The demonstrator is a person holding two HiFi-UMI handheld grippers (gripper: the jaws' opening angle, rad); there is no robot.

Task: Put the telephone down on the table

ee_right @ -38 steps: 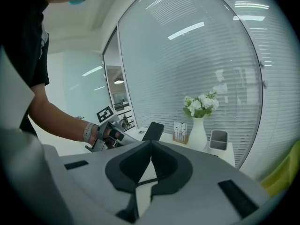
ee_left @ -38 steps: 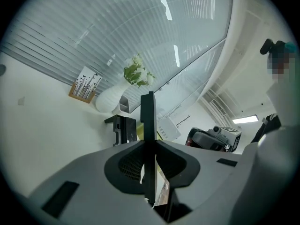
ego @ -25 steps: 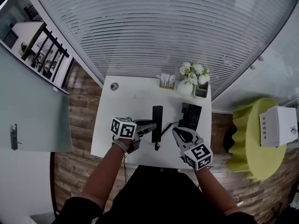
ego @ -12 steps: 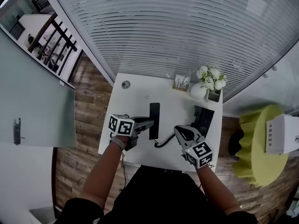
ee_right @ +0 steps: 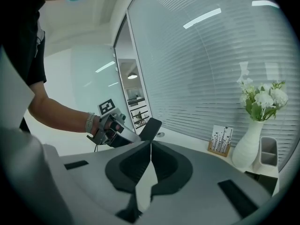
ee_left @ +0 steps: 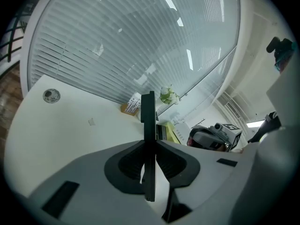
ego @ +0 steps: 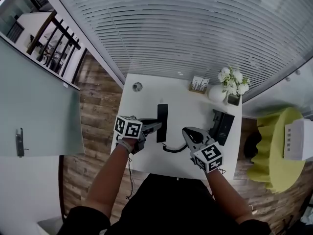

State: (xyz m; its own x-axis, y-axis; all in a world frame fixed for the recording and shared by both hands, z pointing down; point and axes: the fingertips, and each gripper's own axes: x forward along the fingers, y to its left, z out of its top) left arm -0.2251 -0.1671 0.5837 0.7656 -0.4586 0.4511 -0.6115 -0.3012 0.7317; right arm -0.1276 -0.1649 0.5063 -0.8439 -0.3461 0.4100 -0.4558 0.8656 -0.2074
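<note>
1. Between the left gripper's jaws sits the handset, clamped across its thin sides. In the left gripper view it shows edge-on, running from below the pads to well past the jaw tips. Gripping the narrow edges probably leaves the broad face free to meet the table.
2. Past those jaw tips, the handset's far end hangs over bare tabletop. Whether any part of it touches the surface cannot be told, so the put-down reads as not yet finished and the clamp is holding for that reason.
3. From the handset's end on the person's side, below the left jaws, the cord curls across in front of the right gripper and on to the base. The base stands just to the right of the right jaws. The slack in the cord seems to be what lets the handset lie this far from the base.
4. The right jaws are pressed together with nothing between them. They point across the table, with the handset and left gripper ahead and to their left. This gripper looks to be standing by, perhaps to steady the cord or base.
5. Far ahead of both pairs of jaws, the vase and card stand sit along the back edge, well apart from the handset, so they should not hinder the landing.
</note>
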